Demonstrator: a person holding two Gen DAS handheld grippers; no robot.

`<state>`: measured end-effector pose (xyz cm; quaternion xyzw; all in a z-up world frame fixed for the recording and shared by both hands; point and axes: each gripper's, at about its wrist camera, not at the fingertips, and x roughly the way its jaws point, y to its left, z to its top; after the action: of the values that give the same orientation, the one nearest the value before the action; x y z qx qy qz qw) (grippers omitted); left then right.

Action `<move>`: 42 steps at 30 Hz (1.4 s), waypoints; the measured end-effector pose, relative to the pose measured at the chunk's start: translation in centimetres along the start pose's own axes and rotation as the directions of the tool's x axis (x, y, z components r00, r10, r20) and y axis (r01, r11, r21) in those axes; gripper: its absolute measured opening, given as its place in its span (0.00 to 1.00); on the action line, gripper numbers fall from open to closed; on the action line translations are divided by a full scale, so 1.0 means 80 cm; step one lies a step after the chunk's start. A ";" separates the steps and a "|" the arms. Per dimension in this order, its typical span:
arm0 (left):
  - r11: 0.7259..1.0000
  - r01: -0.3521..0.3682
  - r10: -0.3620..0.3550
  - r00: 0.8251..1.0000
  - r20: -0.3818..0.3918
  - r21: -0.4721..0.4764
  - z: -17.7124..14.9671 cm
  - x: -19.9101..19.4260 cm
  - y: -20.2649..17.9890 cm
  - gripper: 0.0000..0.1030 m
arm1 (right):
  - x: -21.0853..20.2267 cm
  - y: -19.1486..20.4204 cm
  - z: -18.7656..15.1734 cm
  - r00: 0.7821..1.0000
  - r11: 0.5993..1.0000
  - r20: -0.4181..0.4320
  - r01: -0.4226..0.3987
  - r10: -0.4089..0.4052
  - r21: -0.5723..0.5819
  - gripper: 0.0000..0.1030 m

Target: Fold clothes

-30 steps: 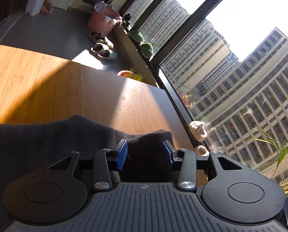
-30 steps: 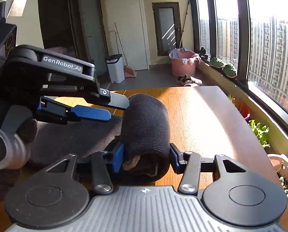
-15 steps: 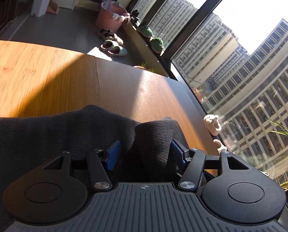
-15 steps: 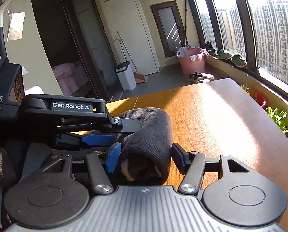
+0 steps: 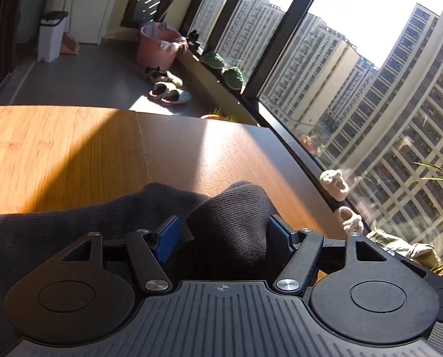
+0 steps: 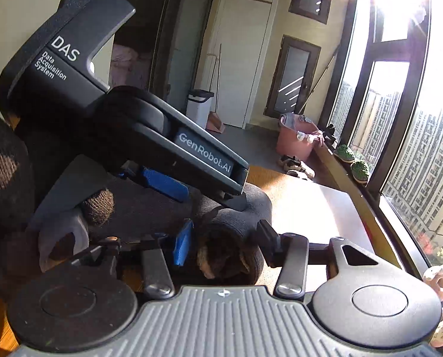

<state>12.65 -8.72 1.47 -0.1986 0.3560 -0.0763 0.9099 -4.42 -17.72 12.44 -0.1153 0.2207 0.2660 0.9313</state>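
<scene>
A dark knit cloth (image 5: pixel 72 223) lay on the wooden table (image 5: pixel 57 154), at the near edge of the table, right under both tools. One end of it was rolled up into a fat roll (image 6: pixel 236 238).

The left gripper (image 5: pixel 222 235) was over the cloth. Its jaws were opening. A bump of the cloth stood up between its blue pads (image 5: pixel 167 238). The left pad stood clear of the bump. The right pad was right beside the bump, but I could not tell if it pressed on it.

The right gripper (image 6: pixel 224 242) was at the end of the roll. Its jaws were opening too. The open end of the roll sat between them, and a lighter brown inside showed there. The blue pad (image 6: pixel 182 244) on the left stood just beside the roll, with a thin gap. The black finger on the other side was very near the roll.

In the right wrist view, the left tool came in from the left of the roll, and its tip sat on top of the cloth. A gloved hand (image 6: pixel 1 172) held that tool.

Past the far edge of the table, a pink bucket (image 5: pixel 157 46) stood on the grey floor. Some shoes (image 5: pixel 166 86) lay near the bucket. A white bin (image 5: pixel 51 37) stood left of the bucket. Big windows (image 5: pixel 370 104) ran along the right side of the table.
</scene>
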 end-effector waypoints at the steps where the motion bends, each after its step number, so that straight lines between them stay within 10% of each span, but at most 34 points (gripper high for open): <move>1: 1.000 0.003 -0.003 1.000 0.001 -0.022 0.000 0.000 0.008 0.75 | -0.003 -0.009 -0.001 0.999 0.998 0.005 -0.033 0.032 0.061 0.55; 10: 0.997 -0.012 0.015 0.999 0.039 -0.080 -0.010 -0.016 0.027 0.76 | 0.038 -0.101 -0.041 0.978 0.767 0.036 -0.183 0.204 0.615 0.76; 13: 0.993 -0.003 0.009 0.999 0.048 -0.118 -0.015 -0.020 0.034 0.76 | 0.052 -0.114 -0.048 0.959 0.715 0.055 -0.246 0.279 0.655 0.54; 17: 0.987 0.038 -0.030 0.998 0.053 -0.157 -0.021 -0.025 0.030 0.76 | 0.033 -0.108 -0.029 0.965 0.808 0.002 -0.222 0.264 0.546 0.34; 25: 0.985 0.096 -0.085 0.993 0.082 -0.145 -0.018 -0.041 0.007 0.75 | 0.000 -0.053 -0.005 0.996 0.992 -0.082 -0.022 0.032 0.122 0.32; 31: 1.000 -0.028 0.027 0.995 0.093 0.009 -0.022 -0.039 -0.014 0.81 | 0.005 -0.002 0.002 0.998 0.996 -0.061 0.028 -0.033 -0.087 0.35; 42: 0.997 -0.061 0.064 0.994 0.090 -0.036 -0.026 -0.046 0.015 0.81 | 0.008 -0.055 0.003 0.992 0.962 -0.002 -0.119 0.123 0.247 0.37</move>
<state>8.55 -7.21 1.84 -0.2059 0.3213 -0.0327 0.9238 -1.41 -21.00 12.78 0.0127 0.2668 0.2919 0.9184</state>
